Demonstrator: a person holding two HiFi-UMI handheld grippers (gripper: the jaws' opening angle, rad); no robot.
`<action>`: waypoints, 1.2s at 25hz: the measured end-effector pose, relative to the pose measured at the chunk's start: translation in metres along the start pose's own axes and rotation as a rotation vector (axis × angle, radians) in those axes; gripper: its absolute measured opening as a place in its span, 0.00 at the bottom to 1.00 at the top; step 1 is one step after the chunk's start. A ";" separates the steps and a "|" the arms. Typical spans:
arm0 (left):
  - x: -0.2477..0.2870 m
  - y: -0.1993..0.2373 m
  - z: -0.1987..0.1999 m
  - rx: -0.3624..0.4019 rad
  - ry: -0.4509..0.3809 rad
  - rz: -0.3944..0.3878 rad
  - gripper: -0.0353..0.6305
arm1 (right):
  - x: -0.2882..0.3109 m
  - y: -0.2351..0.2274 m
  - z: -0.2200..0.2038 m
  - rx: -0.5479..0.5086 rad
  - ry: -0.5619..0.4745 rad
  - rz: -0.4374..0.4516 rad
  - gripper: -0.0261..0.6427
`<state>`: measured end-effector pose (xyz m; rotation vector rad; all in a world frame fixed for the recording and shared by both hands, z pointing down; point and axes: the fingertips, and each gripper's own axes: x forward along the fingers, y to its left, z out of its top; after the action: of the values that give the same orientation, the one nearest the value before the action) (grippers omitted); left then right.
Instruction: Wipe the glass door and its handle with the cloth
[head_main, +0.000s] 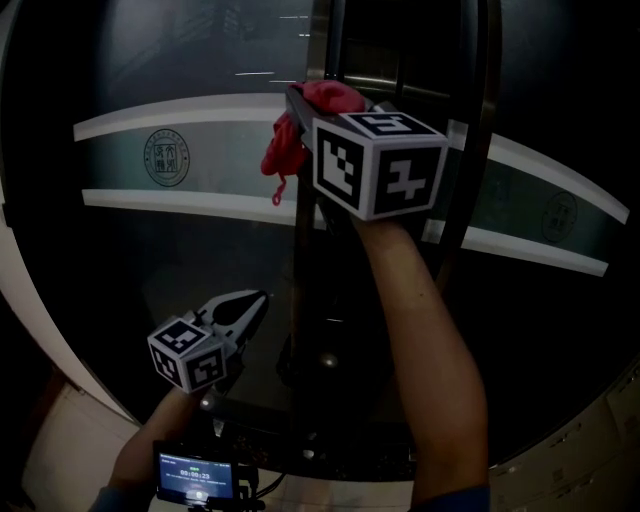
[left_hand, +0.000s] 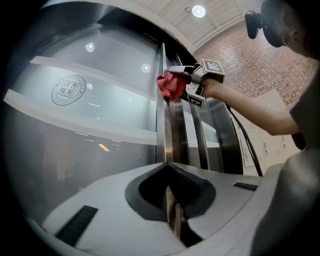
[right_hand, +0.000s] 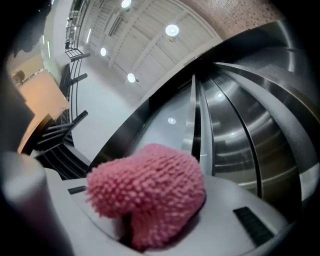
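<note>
A curved glass door (head_main: 190, 130) with a white band and a round emblem (head_main: 167, 157) fills the head view. Its upright metal handle (left_hand: 165, 125) runs along the door's edge. My right gripper (head_main: 300, 100) is raised high against the top of the handle, shut on a red nubby cloth (head_main: 295, 130) that bulges out of the jaws (right_hand: 150, 192) and hangs down a little. My left gripper (head_main: 255, 305) hangs low in front of the glass, apart from the handle, with its jaws closed together and nothing between them (left_hand: 172, 210).
Dark metal posts (head_main: 470, 150) of the door frame stand right of the handle. A small screen device (head_main: 196, 474) sits at the bottom of the head view. A brick wall (left_hand: 250, 60) and ceiling lights (left_hand: 199, 11) show beyond the door.
</note>
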<state>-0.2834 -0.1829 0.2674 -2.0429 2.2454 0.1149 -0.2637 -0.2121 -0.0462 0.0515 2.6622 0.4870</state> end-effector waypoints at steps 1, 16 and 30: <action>0.001 0.000 -0.001 -0.003 0.000 -0.011 0.07 | -0.001 0.001 -0.008 0.005 0.008 -0.010 0.13; 0.001 -0.008 -0.036 -0.008 0.027 -0.060 0.07 | -0.109 0.075 -0.240 0.140 0.188 -0.145 0.13; -0.025 -0.088 -0.084 0.065 0.009 -0.103 0.07 | -0.214 0.122 -0.255 0.106 0.150 -0.210 0.13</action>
<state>-0.1955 -0.1770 0.3551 -2.1237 2.1140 0.0245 -0.1821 -0.2052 0.2988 -0.2398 2.7967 0.2914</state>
